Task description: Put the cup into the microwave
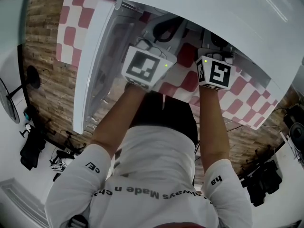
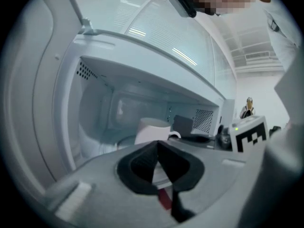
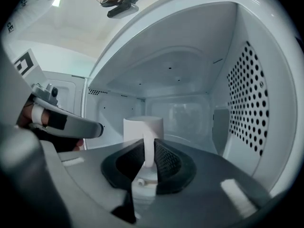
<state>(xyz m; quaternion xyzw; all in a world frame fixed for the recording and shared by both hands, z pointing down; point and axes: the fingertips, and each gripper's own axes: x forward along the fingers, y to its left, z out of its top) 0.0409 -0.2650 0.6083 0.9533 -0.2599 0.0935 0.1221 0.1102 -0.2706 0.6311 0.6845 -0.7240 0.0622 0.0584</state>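
Observation:
A white cup stands upright inside the open microwave, over its glass turntable. My right gripper reaches into the cavity and is shut on the cup's handle, which shows as a white strip between the dark pads. From the left gripper view the same cup is seen inside the cavity, with the right gripper's marker cube beside it. My left gripper is shut with nothing in it, its tips touching just outside the opening. In the head view only the two marker cubes show, left and right.
The microwave door hangs open at the left, close to my left gripper. The microwave's white top covers both sets of jaws in the head view. A red and white checked cloth lies under the microwave. The cavity's perforated right wall is near the right gripper.

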